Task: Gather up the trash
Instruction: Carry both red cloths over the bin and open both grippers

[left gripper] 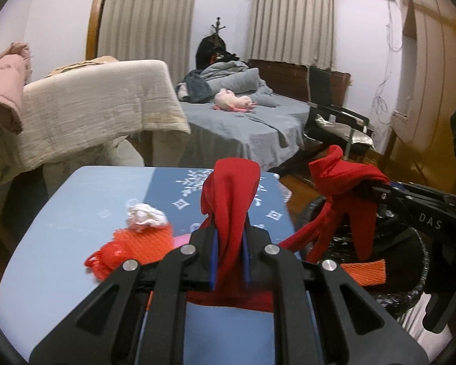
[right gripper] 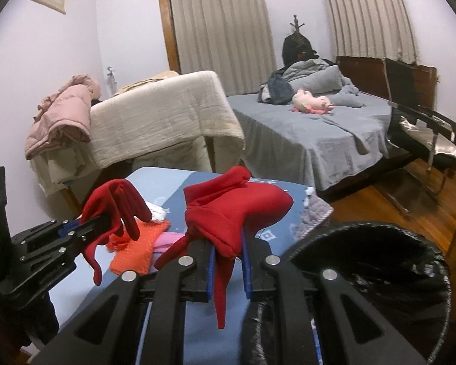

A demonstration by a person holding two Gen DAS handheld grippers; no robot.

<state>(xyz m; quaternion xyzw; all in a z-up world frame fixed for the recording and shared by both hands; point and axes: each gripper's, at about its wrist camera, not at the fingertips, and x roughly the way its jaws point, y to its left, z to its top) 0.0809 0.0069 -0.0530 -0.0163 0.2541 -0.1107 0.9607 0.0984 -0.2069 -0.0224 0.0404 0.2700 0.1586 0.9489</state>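
Note:
Both grippers wear red gloves draped over their fingers. My left gripper (left gripper: pixel 231 237) hangs above the blue table (left gripper: pixel 76 213); its jaws look nearly shut with nothing but glove cloth between them. It shows at the left of the right wrist view (right gripper: pixel 112 219). My right gripper (right gripper: pixel 228 243) hovers at the table's right edge beside the black-lined trash bin (right gripper: pixel 380 273), empty. On the table lie a crumpled white tissue (left gripper: pixel 146 217), an orange mesh sheet (left gripper: pixel 146 243), a red plastic wrapper (left gripper: pixel 103 258) and a pink scrap (right gripper: pixel 167 238). An orange mesh piece (left gripper: pixel 363 272) lies in the bin (left gripper: pixel 395 289).
A cloth-covered sofa (right gripper: pixel 167 121) with a pink jacket (right gripper: pixel 63 115) stands behind the table. A bed (right gripper: pixel 319 130) with grey sheets and a plush toy is beyond. A black chair (right gripper: pixel 419 121) stands on the wooden floor at the right.

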